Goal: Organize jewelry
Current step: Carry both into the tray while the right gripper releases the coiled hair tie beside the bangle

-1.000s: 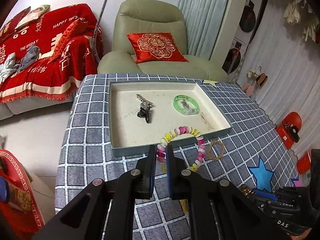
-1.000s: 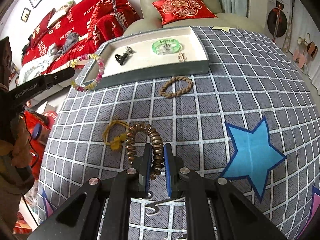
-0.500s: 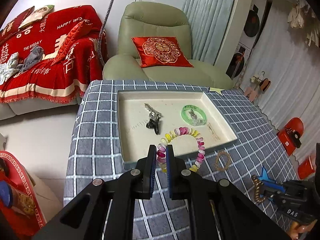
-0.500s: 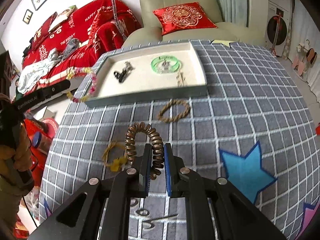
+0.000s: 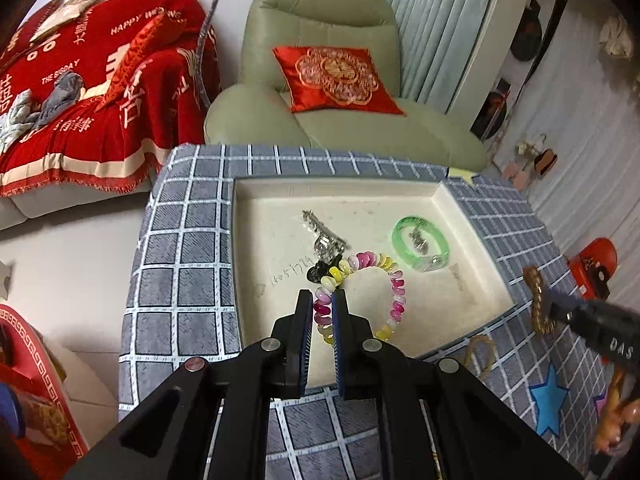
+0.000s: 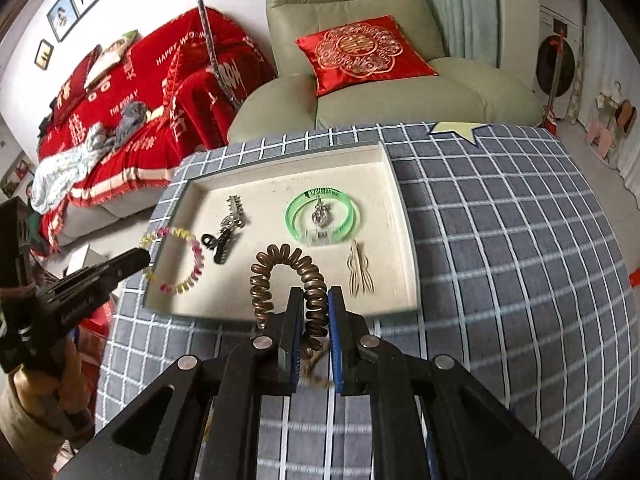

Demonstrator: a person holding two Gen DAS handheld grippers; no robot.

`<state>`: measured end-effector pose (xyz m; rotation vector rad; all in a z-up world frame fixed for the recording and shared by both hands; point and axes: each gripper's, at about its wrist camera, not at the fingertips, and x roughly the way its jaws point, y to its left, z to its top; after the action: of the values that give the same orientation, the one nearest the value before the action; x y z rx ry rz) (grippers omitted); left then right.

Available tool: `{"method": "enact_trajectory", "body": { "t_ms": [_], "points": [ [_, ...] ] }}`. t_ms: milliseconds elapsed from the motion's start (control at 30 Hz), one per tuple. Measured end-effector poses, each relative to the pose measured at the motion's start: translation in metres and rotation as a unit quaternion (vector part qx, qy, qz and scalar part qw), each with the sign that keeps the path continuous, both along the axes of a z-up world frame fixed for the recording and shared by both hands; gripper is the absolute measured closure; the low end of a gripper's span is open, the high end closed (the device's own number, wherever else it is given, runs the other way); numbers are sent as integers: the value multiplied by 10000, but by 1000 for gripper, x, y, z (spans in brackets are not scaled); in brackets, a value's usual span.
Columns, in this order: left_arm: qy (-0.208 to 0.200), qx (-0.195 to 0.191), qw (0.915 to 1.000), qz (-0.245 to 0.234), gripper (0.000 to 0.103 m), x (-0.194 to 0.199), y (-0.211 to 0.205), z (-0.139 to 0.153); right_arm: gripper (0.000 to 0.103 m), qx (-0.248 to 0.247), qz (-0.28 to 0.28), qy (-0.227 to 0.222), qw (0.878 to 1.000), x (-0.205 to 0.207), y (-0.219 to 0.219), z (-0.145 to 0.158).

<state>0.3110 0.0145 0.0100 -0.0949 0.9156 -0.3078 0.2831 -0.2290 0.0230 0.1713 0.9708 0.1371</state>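
Two grippers hang over a table draped in a grey checked cloth (image 6: pixel 500 240), each one clamped on a bracelet. Behind the table, at twelve o'clock, stands a pale green armchair (image 6: pixel 360 40) with a red cushion (image 6: pixel 360 52), and at ten o'clock a sofa lies under a red blanket (image 6: pixel 132 92). On the cloth sits a shallow cream tray (image 6: pixel 402 216), filling the middle of both wrist views. The left gripper (image 5: pixel 322 312) grips a pink and yellow beaded bracelet (image 5: pixel 396 292), whose loop hangs above the tray floor toward one o'clock from the fingertips. The right gripper (image 6: pixel 314 308) is closed on a bronze spiral bracelet (image 6: pixel 280 264), which arches up to eleven o'clock over the tray's near edge. Inside the tray, a green bangle (image 6: pixel 320 218) lies at the centre right with a small silver pendant (image 6: pixel 320 213) within its ring. At nine o'clock from the bangle rest a black claw clip (image 6: pixel 216 244) and a silver hair clip (image 6: pixel 234 216), touching. At five o'clock from the bangle lies a thin gold hairpin (image 6: pixel 360 276). A braided cord ring (image 5: pixel 478 352) sits on the cloth just beside the tray's near wall.
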Motion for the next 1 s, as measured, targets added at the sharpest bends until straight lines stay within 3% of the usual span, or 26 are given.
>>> {"method": "enact_trajectory", "body": {
  "t_ms": [233, 467, 1000],
  "points": [
    [382, 281, 9988, -154, 78, 25, -14, -24, 90, -20, 26, 443, 9990, 44, 5, -37],
    [496, 651, 9963, -253, 78, 41, -29, -40, 90, -127, 21, 800, 9967, 73, 7, -69],
    [183, 1227, 9922, -108, 78, 43, -45, -56, 87, -486, -140, 568, 9971, 86, 9, -78]
  ]
}}
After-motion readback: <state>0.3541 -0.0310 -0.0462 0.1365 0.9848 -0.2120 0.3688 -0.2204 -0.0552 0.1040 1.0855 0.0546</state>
